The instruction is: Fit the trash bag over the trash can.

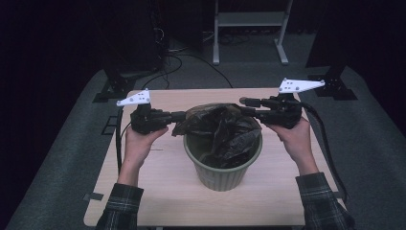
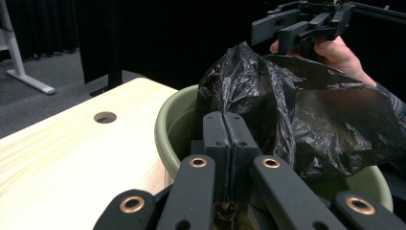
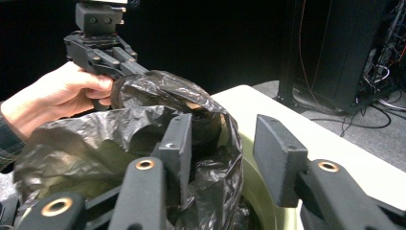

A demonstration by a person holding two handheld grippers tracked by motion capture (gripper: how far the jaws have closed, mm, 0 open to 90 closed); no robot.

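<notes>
A pale green bin (image 1: 222, 175) stands at the middle of the wooden table (image 1: 163, 191), with a crumpled black plastic bag (image 1: 222, 129) in it. My left gripper (image 1: 178, 116) reaches in from the left at rim height. Its jaws (image 2: 229, 129) are pressed together, shut on the bag's left edge (image 3: 119, 88), beside the bin's wall (image 2: 165, 129). My right gripper (image 1: 246, 106) is level over the bin's far right rim. It stands open (image 3: 225, 143), with the bag (image 3: 95, 139) lying against one jaw and nothing pinched between them. It also shows beyond the bag (image 2: 316, 120) as the other gripper (image 2: 273, 31).
The table has a round cable hole (image 2: 105, 117) left of the bin. Beyond its far edge a white frame stand (image 1: 249, 19), floor cables (image 1: 172, 57) and black stand feet (image 1: 112, 88) sit on grey carpet. A dark equipment rack (image 3: 354, 48) stands off the table's corner.
</notes>
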